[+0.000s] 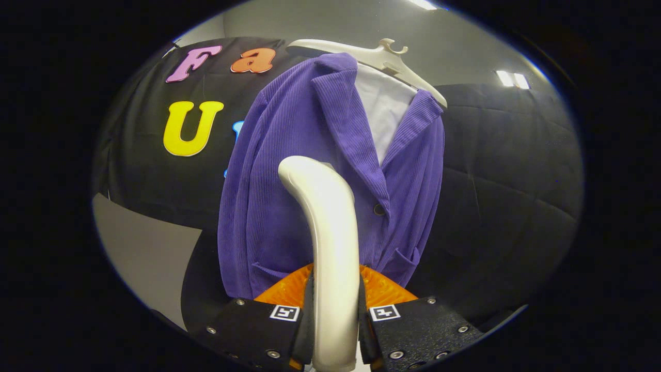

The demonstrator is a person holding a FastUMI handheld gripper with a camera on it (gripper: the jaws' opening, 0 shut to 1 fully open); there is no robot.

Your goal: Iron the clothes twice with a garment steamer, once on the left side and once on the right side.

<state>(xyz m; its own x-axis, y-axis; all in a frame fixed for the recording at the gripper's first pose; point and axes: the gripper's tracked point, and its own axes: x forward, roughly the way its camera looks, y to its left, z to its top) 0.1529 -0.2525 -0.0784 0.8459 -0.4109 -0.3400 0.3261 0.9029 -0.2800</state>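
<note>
Both fingers (310, 310) clamp the steamer (330, 243), its curved head up against the jacket's (289, 170) front, left of the lapel. We risk snagging the button (379, 209) or lapel, or swinging the jacket off its hanger (384, 57). Open room lies either side; the hem sits just ahead.

Black quilted cloth wall (506, 170), grey ceiling (320, 26) with bright light panels (512, 79).

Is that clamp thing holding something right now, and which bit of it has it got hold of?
Yes. The tool is shut on the garment steamer, both fingers pressing its white handle low down; its curved head rises before the purple jacket.
</note>
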